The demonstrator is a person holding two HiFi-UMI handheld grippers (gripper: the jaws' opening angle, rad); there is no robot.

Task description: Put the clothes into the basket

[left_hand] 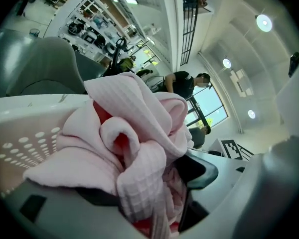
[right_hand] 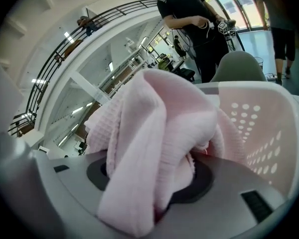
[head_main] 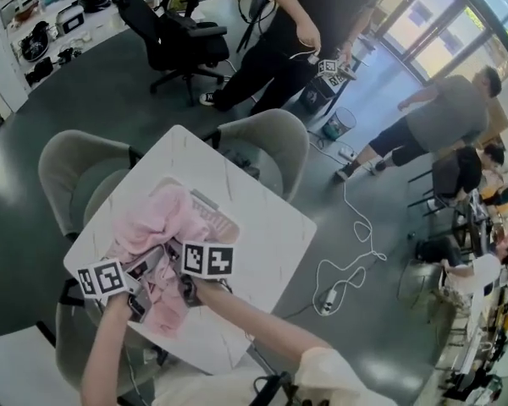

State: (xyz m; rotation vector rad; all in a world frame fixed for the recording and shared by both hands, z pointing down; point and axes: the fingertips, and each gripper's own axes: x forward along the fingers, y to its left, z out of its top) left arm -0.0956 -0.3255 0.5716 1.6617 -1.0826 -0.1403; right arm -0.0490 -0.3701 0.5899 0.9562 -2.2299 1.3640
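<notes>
Head view: pink clothes (head_main: 157,218) are mostly sitting in the basket (head_main: 223,218) on the table (head_main: 267,244), near end prob. hanging over the rim. Left gripper (left_hand: 157,183) & right gripper (right_hand: 149,178) are each clamping bunched cloth btwn their jaws, so tucking in and letting go are remaining.

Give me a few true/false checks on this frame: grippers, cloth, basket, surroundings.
1. The left gripper and the right gripper are both clamped on the pink cloth. True.
2. The basket stands on the floor. False: it stands on the white table.
3. The cloth lies folded flat. False: it is bunched up between the jaws.
4. A person in black stands beyond the table. True.
</notes>
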